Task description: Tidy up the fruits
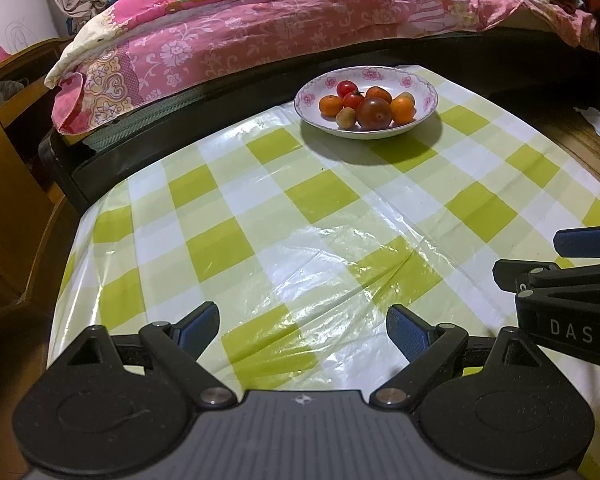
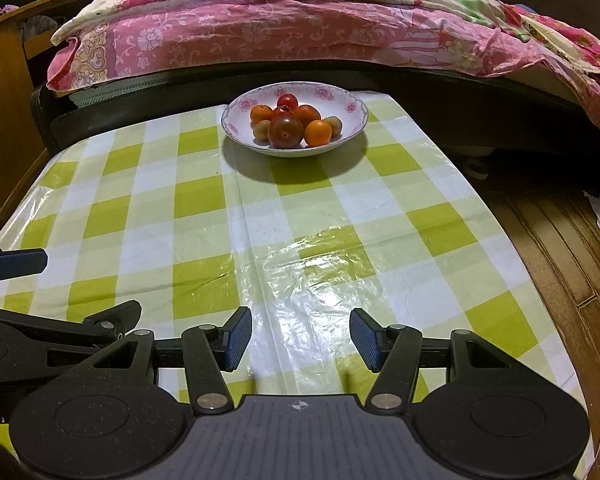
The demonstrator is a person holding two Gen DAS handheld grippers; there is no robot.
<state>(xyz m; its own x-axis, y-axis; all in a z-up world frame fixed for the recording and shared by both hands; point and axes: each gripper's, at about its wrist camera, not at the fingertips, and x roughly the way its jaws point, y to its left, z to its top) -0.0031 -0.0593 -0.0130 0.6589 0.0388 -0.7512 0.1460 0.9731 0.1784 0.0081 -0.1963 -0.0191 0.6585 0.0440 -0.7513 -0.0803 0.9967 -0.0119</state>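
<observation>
A white bowl with a pink flower rim [image 1: 312, 92] [image 2: 236, 108] stands at the far end of the table. Inside lie several fruits: a large dark red tomato [image 1: 374, 113] [image 2: 286, 132], small red tomatoes [image 1: 347, 89] [image 2: 287, 101], orange tangerines [image 1: 403, 107] [image 2: 318, 133] and small yellowish fruits [image 1: 345, 117] [image 2: 261, 129]. My left gripper [image 1: 302, 330] hovers open over the near part of the table, nothing between its blue pads. My right gripper [image 2: 300, 336] is open too, also empty, beside the left one. Both are well short of the bowl.
The table wears a glossy green and white checked cloth [image 1: 300, 216] [image 2: 260, 220]. A bed with pink floral bedding [image 1: 260, 24] [image 2: 300, 28] runs along the far side. Wooden furniture [image 1: 8, 184] stands at the left, wooden floor [image 2: 560, 240] at the right.
</observation>
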